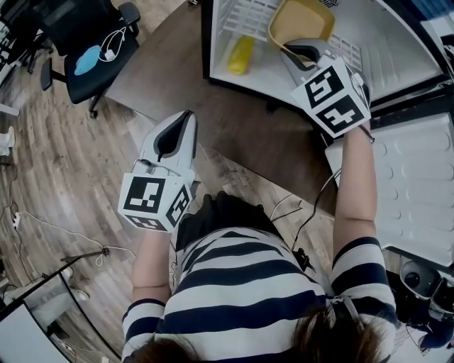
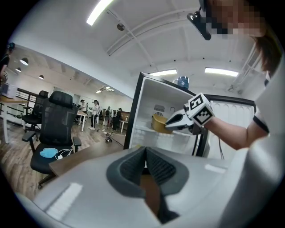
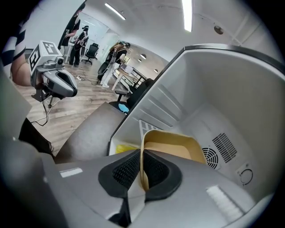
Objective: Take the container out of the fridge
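A tan container (image 1: 301,21) sits on the wire shelf inside the open fridge (image 1: 397,49). My right gripper (image 1: 298,51) reaches into the fridge and is shut on the container's near wall. In the right gripper view the thin tan wall (image 3: 171,149) runs straight between the two dark pads (image 3: 120,171) of the right gripper (image 3: 142,156). The left gripper (image 1: 187,118) hangs in the air outside the fridge, well to the left, shut with nothing in it. From the left gripper view, past the left gripper (image 2: 145,150), the container (image 2: 158,122) shows in the fridge.
A yellow object (image 1: 240,54) lies on the shelf left of the container. The white fridge door (image 1: 418,177) stands swung out at the right. A brown tabletop (image 1: 234,135) lies before the fridge. A black office chair (image 1: 92,57) stands at the left, with cables on the wooden floor.
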`<move>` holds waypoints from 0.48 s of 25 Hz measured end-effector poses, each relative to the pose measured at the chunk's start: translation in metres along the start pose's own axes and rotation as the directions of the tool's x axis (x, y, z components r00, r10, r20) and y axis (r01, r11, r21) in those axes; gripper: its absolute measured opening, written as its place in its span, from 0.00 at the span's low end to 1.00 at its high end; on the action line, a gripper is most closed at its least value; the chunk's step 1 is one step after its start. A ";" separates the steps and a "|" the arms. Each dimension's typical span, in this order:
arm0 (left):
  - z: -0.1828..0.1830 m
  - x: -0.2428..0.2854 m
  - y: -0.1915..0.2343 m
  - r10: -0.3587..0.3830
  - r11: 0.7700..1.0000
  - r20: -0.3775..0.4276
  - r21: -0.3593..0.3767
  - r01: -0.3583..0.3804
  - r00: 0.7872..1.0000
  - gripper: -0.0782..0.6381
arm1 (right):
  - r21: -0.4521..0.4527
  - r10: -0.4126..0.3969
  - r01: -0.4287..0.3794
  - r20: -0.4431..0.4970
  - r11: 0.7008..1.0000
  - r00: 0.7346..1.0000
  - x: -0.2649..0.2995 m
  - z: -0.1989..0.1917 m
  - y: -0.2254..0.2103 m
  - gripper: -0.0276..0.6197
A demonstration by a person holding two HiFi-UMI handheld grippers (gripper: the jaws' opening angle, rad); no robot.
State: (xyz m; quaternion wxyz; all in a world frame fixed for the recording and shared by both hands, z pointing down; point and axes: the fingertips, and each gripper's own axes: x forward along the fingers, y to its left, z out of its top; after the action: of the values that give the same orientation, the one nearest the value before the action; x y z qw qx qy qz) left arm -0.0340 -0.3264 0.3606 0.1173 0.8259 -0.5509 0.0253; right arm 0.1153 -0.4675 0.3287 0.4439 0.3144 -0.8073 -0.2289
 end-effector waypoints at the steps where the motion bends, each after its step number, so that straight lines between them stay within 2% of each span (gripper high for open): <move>1: 0.000 -0.002 0.000 -0.001 1.000 -0.001 0.003 0.001 1.000 0.11 | 0.001 -0.002 0.002 0.007 1.000 1.000 -0.003 0.002 0.003 0.07; 12: 0.011 -0.041 0.008 0.011 0.998 -0.014 0.059 -0.010 1.000 0.11 | 0.018 0.019 -0.020 0.044 1.000 0.999 -0.040 0.022 0.052 0.07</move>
State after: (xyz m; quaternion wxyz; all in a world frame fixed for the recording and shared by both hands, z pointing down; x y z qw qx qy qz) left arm -0.0582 -0.2949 0.3443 0.0966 0.8259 -0.5534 0.0481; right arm 0.0969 -0.4007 0.3282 0.4253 0.3052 -0.8220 -0.2241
